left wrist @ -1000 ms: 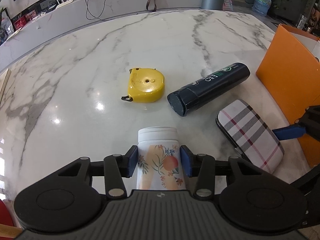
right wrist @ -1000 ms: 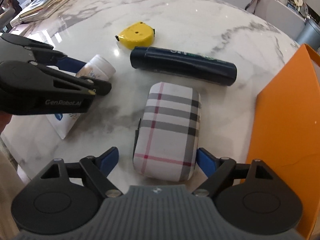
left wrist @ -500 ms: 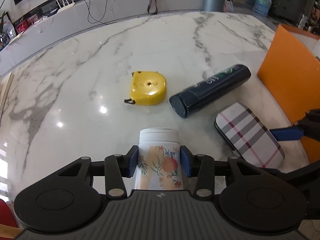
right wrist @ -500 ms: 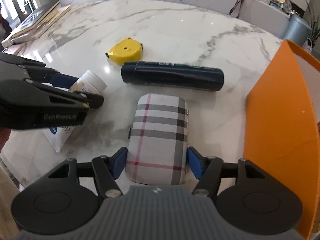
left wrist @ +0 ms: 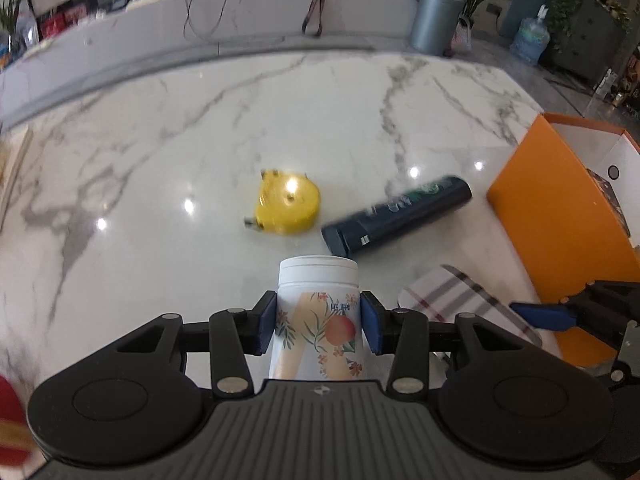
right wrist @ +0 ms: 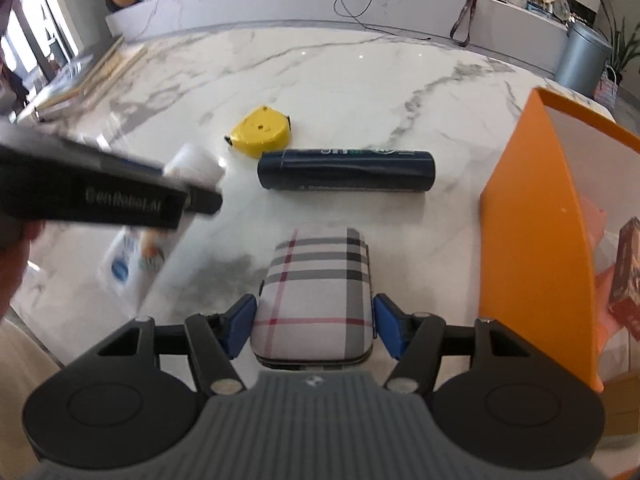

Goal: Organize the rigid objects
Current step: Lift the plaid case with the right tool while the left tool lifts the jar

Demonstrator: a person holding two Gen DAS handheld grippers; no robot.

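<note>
I grip the floral bottle [left wrist: 318,320] in my left gripper [left wrist: 318,322] and the plaid case [right wrist: 316,300] in my right gripper [right wrist: 314,326], both pressed tight; next I must carry them to the orange box [right wrist: 532,240] at frame right

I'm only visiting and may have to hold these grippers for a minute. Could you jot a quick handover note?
Left gripper: shut on the floral bottle.
Right gripper: jaws just closed on the plaid case.
On the table: yellow tape measure and dark tube, untouched.
Orange box at the right already holds something.
Left: probably box both held items, then the other two.
</note>
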